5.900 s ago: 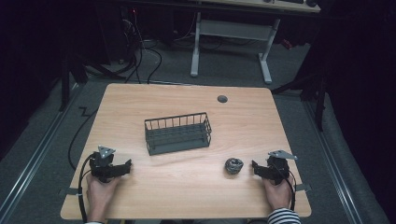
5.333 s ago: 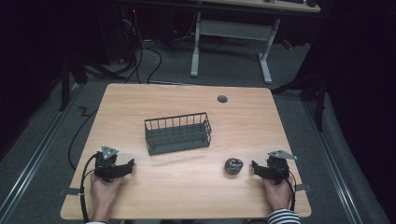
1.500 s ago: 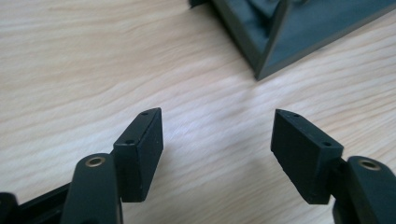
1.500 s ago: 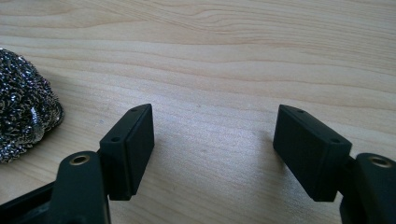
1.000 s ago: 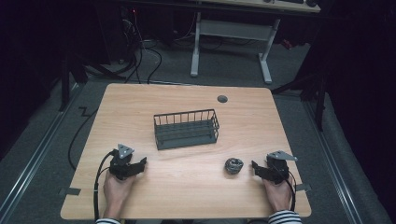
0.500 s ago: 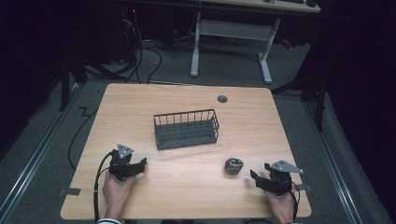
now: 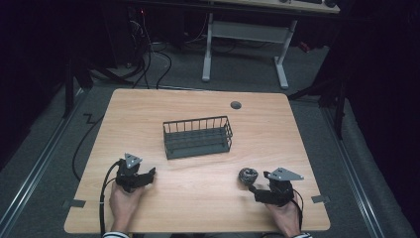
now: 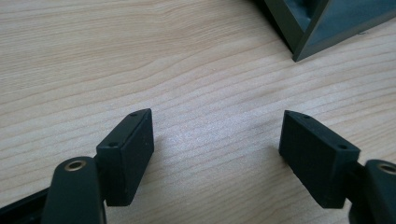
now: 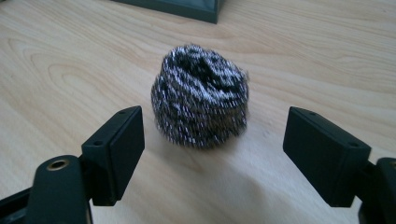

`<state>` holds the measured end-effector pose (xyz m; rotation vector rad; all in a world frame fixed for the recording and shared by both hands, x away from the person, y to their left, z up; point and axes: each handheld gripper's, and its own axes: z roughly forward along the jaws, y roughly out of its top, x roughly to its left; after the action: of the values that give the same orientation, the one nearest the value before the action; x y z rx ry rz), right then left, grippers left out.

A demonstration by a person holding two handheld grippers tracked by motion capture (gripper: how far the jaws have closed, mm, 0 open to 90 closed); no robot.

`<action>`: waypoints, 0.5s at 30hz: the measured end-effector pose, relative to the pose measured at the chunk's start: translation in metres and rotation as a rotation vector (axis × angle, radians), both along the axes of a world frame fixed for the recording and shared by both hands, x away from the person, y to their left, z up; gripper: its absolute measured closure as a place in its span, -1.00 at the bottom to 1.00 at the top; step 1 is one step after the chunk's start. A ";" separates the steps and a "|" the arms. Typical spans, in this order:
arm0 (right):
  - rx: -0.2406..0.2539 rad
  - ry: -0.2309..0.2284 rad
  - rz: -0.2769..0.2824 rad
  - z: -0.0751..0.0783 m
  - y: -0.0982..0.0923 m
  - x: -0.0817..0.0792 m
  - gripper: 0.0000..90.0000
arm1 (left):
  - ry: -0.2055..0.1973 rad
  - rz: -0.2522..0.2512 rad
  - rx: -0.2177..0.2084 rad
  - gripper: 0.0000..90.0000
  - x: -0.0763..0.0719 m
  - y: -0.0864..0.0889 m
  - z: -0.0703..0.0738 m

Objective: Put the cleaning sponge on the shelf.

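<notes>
Right gripper view: steel wool scourer (image 9: pixel 200 95) sits on the table (image 9: pixel 327 56), dead ahead of the right gripper (image 9: pixel 212 158), just beyond the pad tips and centred on the gap. The jaws have just been opening and now stand wide; nothing is between the pads and neither touches the scourer. High view puts the scourer (image 7: pixel 247 175) near the front right of the table (image 7: pixel 148 106), just beside the right gripper (image 7: pixel 260 190), well apart from the wire basket (image 7: pixel 198 137) at mid-table.

Left gripper (image 7: pixel 143 177) rests on the front left, jaws spread over bare wood, holding nothing. A corner of the basket (image 8: pixel 322 23) shows ahead of it, in the left gripper view, clear of the pads.

My read: reach-in for a pick, scourer likely headed to the basket.

Risks from here:
- Scourer is light and springy. If one pad lands first, it could roll or get shoved along the wood instead of being caught.
- Closing too early, before the pads straddle it, would only pinch the front coils; loose strands may stretch and the ball could drop in transit.
- Coming in too low could drag the pads on the tabletop.
- A low carry could snag coils on the basket's wire rim.
</notes>
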<state>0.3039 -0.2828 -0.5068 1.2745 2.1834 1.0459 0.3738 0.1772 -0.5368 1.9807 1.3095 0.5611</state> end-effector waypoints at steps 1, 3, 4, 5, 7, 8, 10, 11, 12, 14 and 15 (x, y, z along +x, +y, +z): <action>-0.008 0.002 -0.003 0.000 0.003 0.003 -0.57 | 0.000 0.000 0.000 -0.40 0.000 0.000 0.000; -0.010 0.004 -0.002 0.001 0.007 0.006 -0.57 | 0.000 0.000 0.000 -0.40 0.000 0.000 0.000; -0.010 0.005 0.001 0.000 0.007 0.009 -0.57 | 0.000 0.000 0.000 -0.40 0.000 0.000 0.000; 0.000 0.011 -0.003 -0.001 0.008 0.011 -0.57 | 0.000 0.000 0.000 -0.40 0.000 0.000 0.000; 0.010 0.034 -0.005 -0.003 0.008 0.017 -0.58 | 0.000 0.000 0.000 -0.40 0.000 0.000 0.000; 0.010 0.034 -0.005 -0.003 0.008 0.017 -0.58 | 0.000 0.000 0.000 -0.40 0.000 0.000 0.000; 0.009 0.036 -0.004 -0.005 0.009 0.020 -0.57 | 0.000 0.000 0.000 -0.40 0.000 0.000 0.000; 0.009 0.044 -0.006 -0.005 0.009 0.021 -0.57 | 0.000 0.000 0.000 -0.40 0.000 0.000 0.000; 0.014 0.048 -0.002 -0.006 0.009 0.023 -0.57 | 0.000 0.000 0.000 -0.40 0.000 0.000 0.000; 0.016 0.054 0.003 -0.007 0.010 0.025 -0.55 | 0.000 0.000 0.000 -0.40 0.000 0.000 0.000; 0.016 0.055 0.010 -0.008 0.011 0.026 -0.54 | 0.000 0.000 0.000 -0.40 0.000 0.000 0.000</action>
<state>0.3297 -0.2717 -0.5144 1.3164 2.2283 1.0459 0.3738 0.1772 -0.5368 1.9804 1.3097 0.5608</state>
